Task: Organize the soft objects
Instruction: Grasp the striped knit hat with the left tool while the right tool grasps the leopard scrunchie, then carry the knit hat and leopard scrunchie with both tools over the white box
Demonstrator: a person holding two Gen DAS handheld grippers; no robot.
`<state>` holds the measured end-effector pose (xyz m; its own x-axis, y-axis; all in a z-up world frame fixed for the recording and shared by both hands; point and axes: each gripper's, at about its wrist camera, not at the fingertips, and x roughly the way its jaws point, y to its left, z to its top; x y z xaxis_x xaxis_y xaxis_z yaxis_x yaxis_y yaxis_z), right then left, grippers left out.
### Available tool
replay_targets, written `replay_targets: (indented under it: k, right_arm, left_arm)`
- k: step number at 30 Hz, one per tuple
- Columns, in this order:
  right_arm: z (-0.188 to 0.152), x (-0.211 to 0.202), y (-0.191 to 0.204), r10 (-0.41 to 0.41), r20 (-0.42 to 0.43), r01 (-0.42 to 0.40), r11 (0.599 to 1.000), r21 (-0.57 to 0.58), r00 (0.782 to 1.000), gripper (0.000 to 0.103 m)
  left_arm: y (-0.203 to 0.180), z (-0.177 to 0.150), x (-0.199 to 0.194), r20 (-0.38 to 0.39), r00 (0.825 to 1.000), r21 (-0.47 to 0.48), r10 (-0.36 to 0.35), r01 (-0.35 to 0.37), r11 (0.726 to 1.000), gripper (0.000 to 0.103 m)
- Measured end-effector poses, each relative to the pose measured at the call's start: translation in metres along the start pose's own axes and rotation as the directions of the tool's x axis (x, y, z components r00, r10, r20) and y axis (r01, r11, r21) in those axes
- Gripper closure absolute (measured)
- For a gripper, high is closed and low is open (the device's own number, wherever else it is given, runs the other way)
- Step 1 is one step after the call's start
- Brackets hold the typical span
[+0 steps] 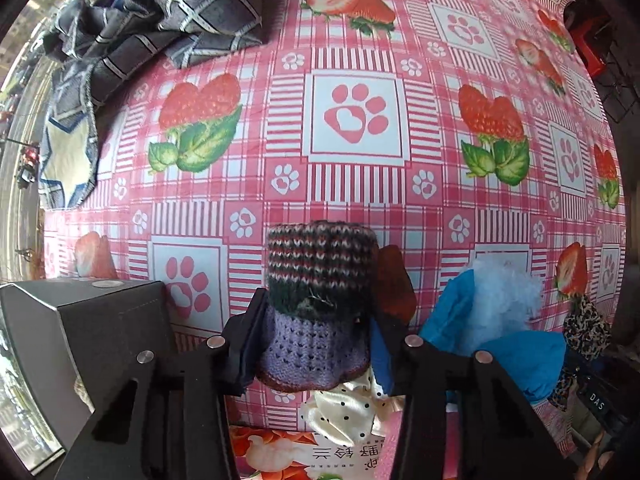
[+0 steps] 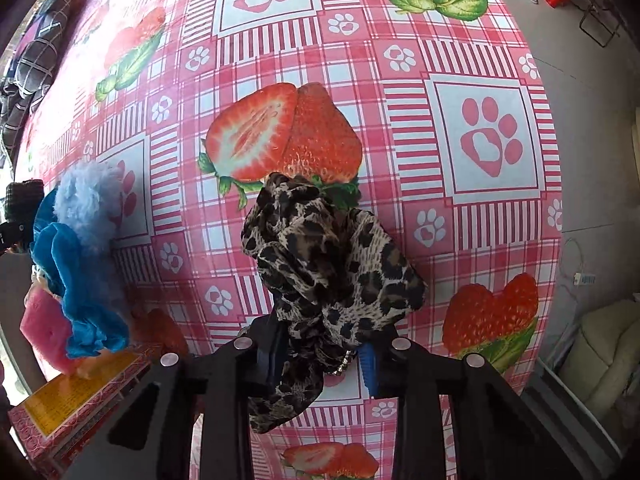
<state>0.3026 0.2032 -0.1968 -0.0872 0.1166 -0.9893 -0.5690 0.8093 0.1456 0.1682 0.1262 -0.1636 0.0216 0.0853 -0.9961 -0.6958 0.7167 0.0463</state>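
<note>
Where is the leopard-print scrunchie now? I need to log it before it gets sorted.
In the right wrist view the leopard-print scrunchie sits centre frame, pinched in the right gripper, just below the big printed strawberry on the tablecloth.

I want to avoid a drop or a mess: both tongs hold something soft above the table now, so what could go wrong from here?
1. The leopard-print scrunchie is pinched at one end by the right tongs; most of it bulges free, so it might slip out.
2. The knitted piece sits in the left tongs just above the polka-dot bow; its hem could catch and drag the bow.
</note>
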Motion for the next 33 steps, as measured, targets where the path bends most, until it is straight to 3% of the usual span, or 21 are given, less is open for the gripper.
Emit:
replay_targets:
  k: [5,14,25,33]
  right_arm:
    - [-0.008,-0.019,0.001,0.021,0.022,-0.022,1.000,0.009,1.000,0.071]
    - [-0.014,-0.053,-0.003,0.046,0.063,-0.050,0.997,0.053,0.997,0.071]
    - [-0.029,-0.074,-0.009,0.070,0.095,-0.078,0.993,0.085,0.993,0.071]
    - [-0.038,-0.099,0.003,0.115,0.138,-0.126,0.989,0.073,0.984,0.071]
  left_arm:
    - [0.000,-0.002,-0.037,0.079,0.997,0.003,0.004,-0.004,1.000,0.054]
    - [0.002,-0.023,-0.088,0.140,0.990,0.009,-0.015,0.014,1.000,0.054]
    - [0.014,-0.054,-0.118,0.167,0.984,0.001,-0.058,0.059,0.998,0.054]
    - [0.013,-0.093,-0.134,0.165,0.981,0.041,-0.099,0.093,0.995,0.054]
